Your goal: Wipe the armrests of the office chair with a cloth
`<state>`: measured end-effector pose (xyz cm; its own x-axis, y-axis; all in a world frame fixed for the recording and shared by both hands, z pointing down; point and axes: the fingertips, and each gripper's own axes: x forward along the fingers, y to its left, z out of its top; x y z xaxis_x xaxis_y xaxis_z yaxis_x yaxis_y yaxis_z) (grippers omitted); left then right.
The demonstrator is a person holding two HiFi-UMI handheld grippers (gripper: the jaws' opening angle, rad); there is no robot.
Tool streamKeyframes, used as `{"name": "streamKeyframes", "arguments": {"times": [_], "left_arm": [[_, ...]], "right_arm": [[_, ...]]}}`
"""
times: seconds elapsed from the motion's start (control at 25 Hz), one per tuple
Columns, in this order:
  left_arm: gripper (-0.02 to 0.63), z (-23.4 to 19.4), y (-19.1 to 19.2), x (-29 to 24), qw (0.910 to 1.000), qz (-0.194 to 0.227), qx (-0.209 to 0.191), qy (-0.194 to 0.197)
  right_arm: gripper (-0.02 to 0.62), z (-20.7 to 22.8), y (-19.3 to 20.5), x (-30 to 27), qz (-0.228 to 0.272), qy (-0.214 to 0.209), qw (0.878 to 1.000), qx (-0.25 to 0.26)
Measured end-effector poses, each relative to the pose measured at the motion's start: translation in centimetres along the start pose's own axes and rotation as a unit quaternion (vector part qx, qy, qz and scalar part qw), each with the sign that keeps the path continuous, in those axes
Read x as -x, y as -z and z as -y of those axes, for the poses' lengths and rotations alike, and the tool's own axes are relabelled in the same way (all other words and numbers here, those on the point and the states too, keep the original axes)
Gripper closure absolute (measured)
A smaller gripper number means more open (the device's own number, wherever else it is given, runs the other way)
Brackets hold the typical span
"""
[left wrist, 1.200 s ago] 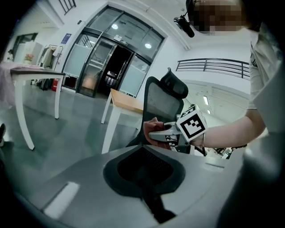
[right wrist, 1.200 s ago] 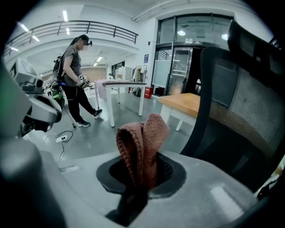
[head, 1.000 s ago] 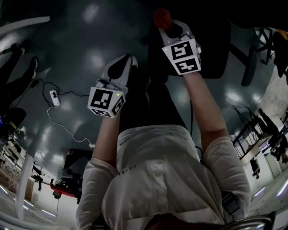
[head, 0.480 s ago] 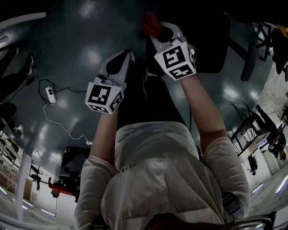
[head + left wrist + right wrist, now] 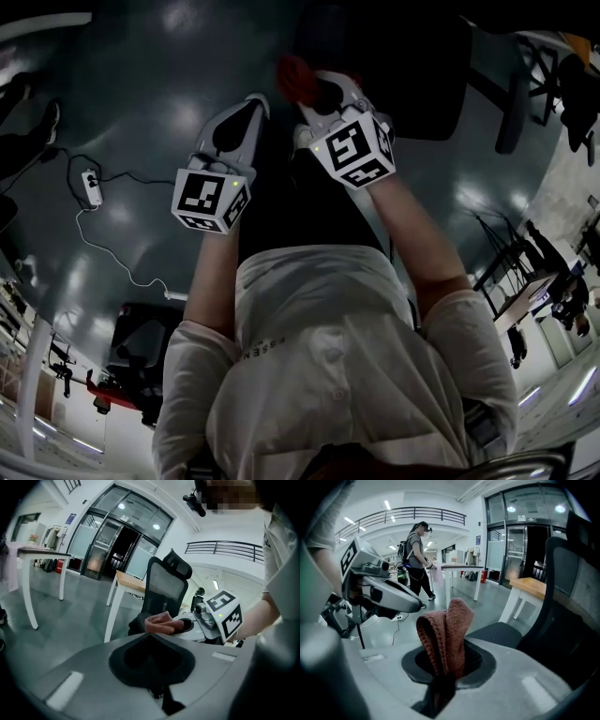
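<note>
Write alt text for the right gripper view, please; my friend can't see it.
A folded reddish knitted cloth stands pinched in the shut right gripper. The left gripper shows at left, a black office chair at right, and a person walks in the bright hall behind.

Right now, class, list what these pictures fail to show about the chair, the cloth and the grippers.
1. Armrests: in the left gripper view the right gripper and cloth cover the office chair's near side; the head view is too dark to tell them.
2. Cloth's lower end: right gripper view, sunk between that gripper's jaws.
3. Chair's back: right gripper view, cut off by the right edge.
</note>
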<state>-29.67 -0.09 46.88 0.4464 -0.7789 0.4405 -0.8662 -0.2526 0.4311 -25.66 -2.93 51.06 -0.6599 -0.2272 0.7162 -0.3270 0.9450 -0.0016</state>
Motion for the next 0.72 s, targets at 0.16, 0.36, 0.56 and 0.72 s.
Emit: {"name": "streamKeyframes", "arguments": {"times": [0.16,0.36,0.56,0.72], "left_arm": [[0.589,0.8,0.6,0.9,0.9999,0.008,0.005,-0.012],[0.589,1.5,0.5,1.9,0.9993,0.027,0.011,-0.024],[0.589,2.7,0.9,2.4,0.9992,0.027,0.009,-0.027],[0.589,3.1,0.6,1.9,0.9995,0.022,0.013,-0.017]], "right_arm": [[0.548,-3.0,1.5,1.6,0.004,-0.018,1.000,-0.020],[0.548,-5.9,2.4,2.7,0.006,-0.033,0.999,-0.038],[0.548,-8.4,3.6,4.1,0.006,-0.093,0.989,-0.113],[0.548,-6.6,3.3,5.3,0.011,-0.085,0.988,-0.132]]}}
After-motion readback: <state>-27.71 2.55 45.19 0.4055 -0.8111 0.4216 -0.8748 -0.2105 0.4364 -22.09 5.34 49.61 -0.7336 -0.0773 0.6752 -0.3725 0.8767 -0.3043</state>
